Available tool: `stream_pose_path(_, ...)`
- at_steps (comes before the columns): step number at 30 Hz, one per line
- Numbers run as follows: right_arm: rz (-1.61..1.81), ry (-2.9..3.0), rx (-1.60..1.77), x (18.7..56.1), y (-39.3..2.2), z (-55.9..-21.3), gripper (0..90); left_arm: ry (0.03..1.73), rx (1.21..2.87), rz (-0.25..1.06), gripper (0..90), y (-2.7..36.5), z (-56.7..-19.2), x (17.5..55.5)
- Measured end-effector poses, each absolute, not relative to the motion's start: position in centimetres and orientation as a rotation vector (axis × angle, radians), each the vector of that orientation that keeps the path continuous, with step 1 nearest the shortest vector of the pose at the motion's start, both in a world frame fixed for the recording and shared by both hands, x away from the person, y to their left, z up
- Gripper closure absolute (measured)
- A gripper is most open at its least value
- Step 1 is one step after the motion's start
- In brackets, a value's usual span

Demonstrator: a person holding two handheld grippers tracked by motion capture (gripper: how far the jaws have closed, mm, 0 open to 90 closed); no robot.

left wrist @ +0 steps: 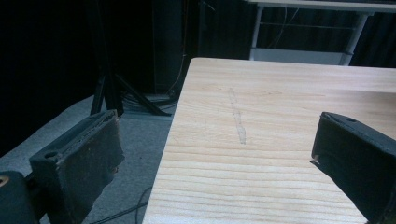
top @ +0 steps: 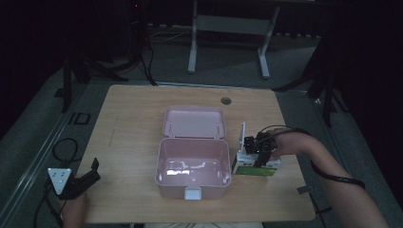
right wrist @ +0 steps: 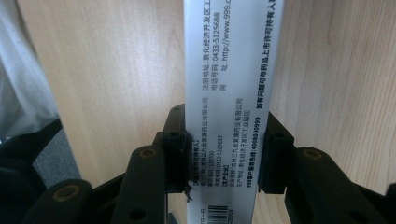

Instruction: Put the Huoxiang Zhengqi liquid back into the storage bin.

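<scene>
A white and green carton (top: pixel 255 165) printed with small text lies on the wooden table (top: pixel 133 118) just right of an open pink lunch box (top: pixel 192 168). My right gripper (top: pixel 259 153) points down onto the carton. In the right gripper view its two black jaws press against both long sides of the carton (right wrist: pixel 229 93), shut on it. My left gripper (top: pixel 90 173) rests at the table's front left corner. Its jaws stand wide apart over bare wood (left wrist: pixel 243 154), with nothing between them.
The pink box's lid (top: pixel 194 122) lies flat behind its tub. A round cable hole (top: pixel 225 100) sits near the table's far edge. Past the table stand a metal desk frame (top: pixel 228 38) and dark tripod legs (top: pixel 328 95) on grey floor.
</scene>
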State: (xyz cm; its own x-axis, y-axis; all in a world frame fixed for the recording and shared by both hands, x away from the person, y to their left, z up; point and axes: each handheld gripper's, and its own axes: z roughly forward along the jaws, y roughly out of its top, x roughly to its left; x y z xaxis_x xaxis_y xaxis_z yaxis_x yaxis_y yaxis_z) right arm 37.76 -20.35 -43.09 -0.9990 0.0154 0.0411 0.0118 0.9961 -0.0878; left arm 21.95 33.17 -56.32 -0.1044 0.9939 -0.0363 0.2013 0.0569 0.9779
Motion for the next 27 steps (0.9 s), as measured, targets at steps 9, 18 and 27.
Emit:
stream_pose_path(9, 0.137, -3.081, -0.016, 36.9, -20.3, -41.0, 62.0, 1.457, 1.274, 1.142, 2.2, 33.2, -56.3, 22.0)
stream_pose_path(18, 0.139, -3.109, -0.027, 35.9, -20.4, -38.8, 61.9, 1.459, 1.274, 1.141, 2.2, 33.2, -56.3, 22.0)
stream_pose_path(27, 0.173, -3.105, -0.056, 34.8, -20.6, -36.1, 61.9, 1.459, 1.272, 1.141, 2.2, 33.2, -56.3, 22.0)
